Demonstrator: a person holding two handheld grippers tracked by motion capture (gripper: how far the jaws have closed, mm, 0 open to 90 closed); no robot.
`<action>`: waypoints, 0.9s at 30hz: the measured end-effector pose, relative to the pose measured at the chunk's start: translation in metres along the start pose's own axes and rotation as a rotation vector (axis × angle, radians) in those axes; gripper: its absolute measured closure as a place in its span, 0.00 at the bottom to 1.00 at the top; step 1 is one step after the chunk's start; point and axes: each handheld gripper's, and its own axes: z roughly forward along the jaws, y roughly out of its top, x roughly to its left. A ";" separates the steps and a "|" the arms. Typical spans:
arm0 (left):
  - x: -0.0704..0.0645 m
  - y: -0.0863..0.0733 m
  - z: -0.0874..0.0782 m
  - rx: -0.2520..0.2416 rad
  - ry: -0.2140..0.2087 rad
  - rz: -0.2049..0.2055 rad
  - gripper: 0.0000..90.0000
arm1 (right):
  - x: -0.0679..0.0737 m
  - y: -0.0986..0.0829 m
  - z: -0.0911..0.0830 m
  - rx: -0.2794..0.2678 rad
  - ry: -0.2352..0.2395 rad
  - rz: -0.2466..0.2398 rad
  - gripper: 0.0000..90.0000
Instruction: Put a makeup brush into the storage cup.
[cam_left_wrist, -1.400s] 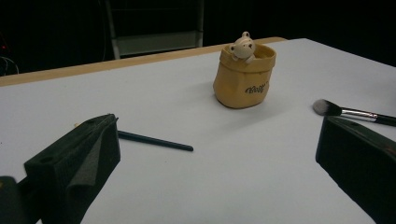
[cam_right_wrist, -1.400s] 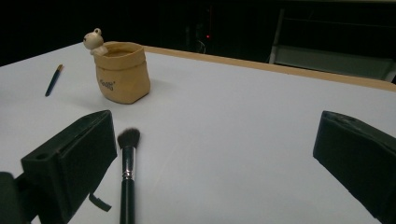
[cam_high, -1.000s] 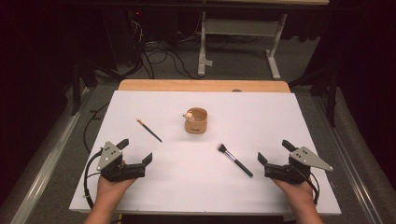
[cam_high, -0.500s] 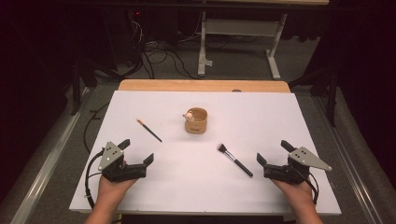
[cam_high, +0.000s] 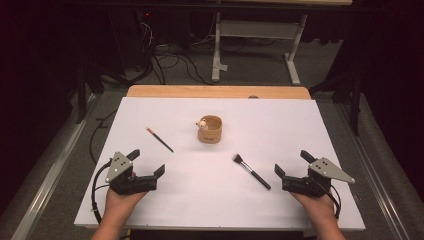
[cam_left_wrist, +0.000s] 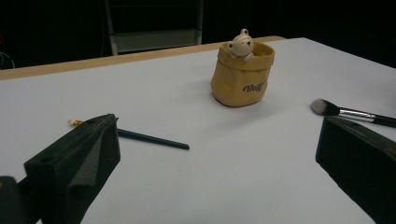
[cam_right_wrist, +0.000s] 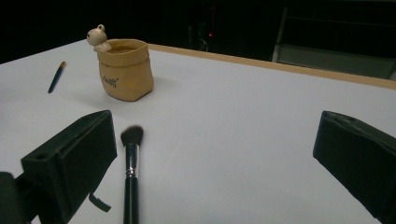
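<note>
A person rests two hand-held grippers at the near edge of a white table (cam_high: 320, 125), each with its jaws spread wide and nothing between them. The left gripper (cam_high: 149, 167) sits at the near left, the right gripper (cam_high: 292, 169) at the near right. Between them and farther off, near the middle of the table, stands a small tan pot (cam_high: 209, 130) with a little figure perched on its rim. A makeup brush (cam_high: 251, 171) with a black handle lies just left of the right gripper, bristles pointing away toward the pot. A thin dark liner brush (cam_high: 159, 139) lies well apart from it, on the far side of the left gripper.

The work in hand looks to be picking up the brushes, likely to stand them in the pot. To do it well, the right gripper should come in across the makeup brush's handle near its middle, not the soft bristles, with the jaws low against the table before closing. The thin brush calls for a squarer, more careful pinch, as it could roll or slip away. The light pot may tip if nudged.
</note>
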 end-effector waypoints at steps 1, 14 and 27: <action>0.000 0.000 0.000 0.001 -0.001 0.000 0.01 | 0.000 0.000 0.000 0.000 -0.001 -0.001 0.01; -0.001 0.000 0.002 0.032 0.000 0.011 0.01 | 0.001 0.000 0.000 -0.001 -0.003 -0.013 0.01; -0.001 -0.004 0.011 0.144 0.011 0.022 0.01 | 0.002 0.000 0.001 0.003 -0.002 -0.024 0.01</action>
